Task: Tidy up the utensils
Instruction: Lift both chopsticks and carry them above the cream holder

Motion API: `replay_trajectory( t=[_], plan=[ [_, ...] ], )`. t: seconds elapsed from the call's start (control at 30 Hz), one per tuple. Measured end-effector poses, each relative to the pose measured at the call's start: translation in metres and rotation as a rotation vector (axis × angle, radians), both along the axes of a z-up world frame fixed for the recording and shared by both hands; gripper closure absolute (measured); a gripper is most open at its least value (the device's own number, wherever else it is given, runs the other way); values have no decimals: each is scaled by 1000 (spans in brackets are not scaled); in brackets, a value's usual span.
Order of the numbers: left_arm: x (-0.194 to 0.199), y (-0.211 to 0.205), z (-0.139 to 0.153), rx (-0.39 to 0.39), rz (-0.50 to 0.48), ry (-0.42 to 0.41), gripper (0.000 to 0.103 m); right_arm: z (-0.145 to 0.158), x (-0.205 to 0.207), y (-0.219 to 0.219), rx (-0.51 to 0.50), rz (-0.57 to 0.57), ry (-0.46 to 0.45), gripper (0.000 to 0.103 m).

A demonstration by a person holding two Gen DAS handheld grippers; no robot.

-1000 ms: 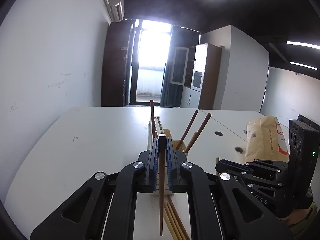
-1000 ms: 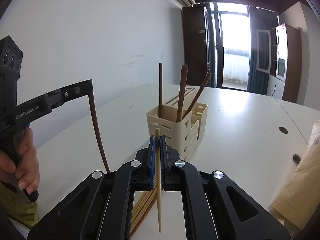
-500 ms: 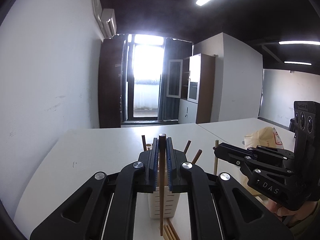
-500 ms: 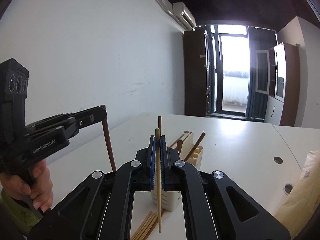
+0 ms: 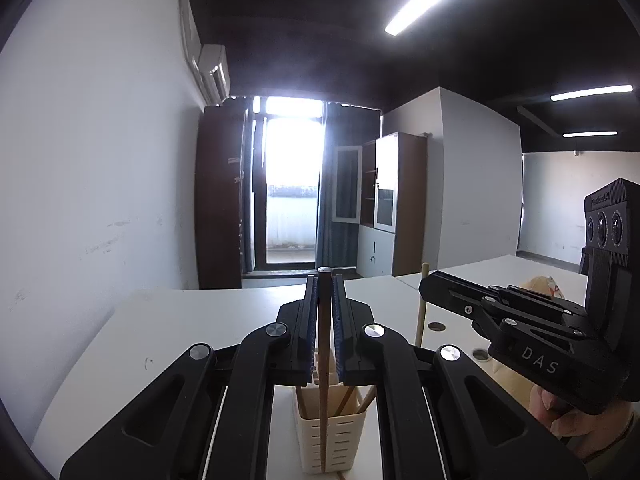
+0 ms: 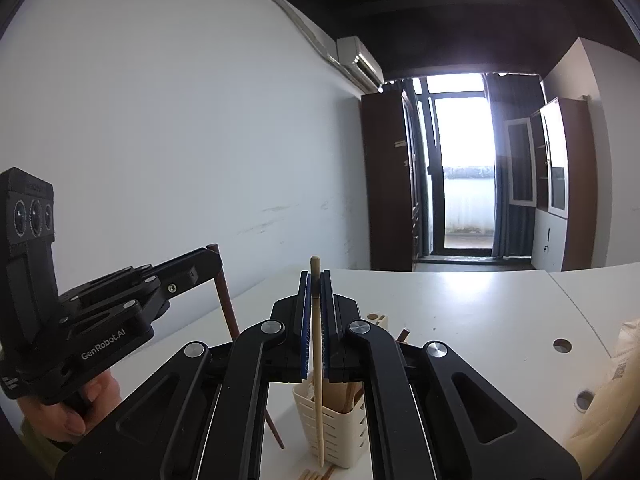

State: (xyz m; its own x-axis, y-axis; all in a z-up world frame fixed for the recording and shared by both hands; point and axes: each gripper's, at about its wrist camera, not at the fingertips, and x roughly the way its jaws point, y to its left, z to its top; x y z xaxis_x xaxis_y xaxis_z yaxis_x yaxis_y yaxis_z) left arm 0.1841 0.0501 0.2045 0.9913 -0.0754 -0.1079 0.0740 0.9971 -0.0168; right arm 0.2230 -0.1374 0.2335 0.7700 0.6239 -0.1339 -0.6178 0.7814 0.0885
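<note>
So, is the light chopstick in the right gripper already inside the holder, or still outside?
Outside. The light chopstick hangs upright, clamped in the right gripper, its tip in front of the cream holder.

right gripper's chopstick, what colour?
Pale, light tan wood; the chopstick shows best in the right wrist view, clamped upright in the right gripper.

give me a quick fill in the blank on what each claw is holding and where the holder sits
1. The left claw is shut on a ____ brown chopstick.
2. The right claw grips a pale chopstick that stands nearly ____.
3. The cream slotted utensil holder stands on the white ____.
4. The chopsticks already in the holder are ____ in colour.

Missing words: dark; upright; table; brown
</note>
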Motion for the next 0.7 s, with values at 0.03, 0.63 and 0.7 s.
replay_trajectory(
  t=[0.03, 0.63, 0.7],
  plan=[
    [0, 1, 2, -2, 2, -9, 96, 1, 0, -2, 14, -3, -7, 98],
    [-10, 13, 22, -61, 35, -175, 96, 3, 13, 6, 68, -4, -121, 98],
    [-11, 13, 24, -68, 43, -195, 96, 4, 14, 7, 78, -1, -134, 98]
  ],
)
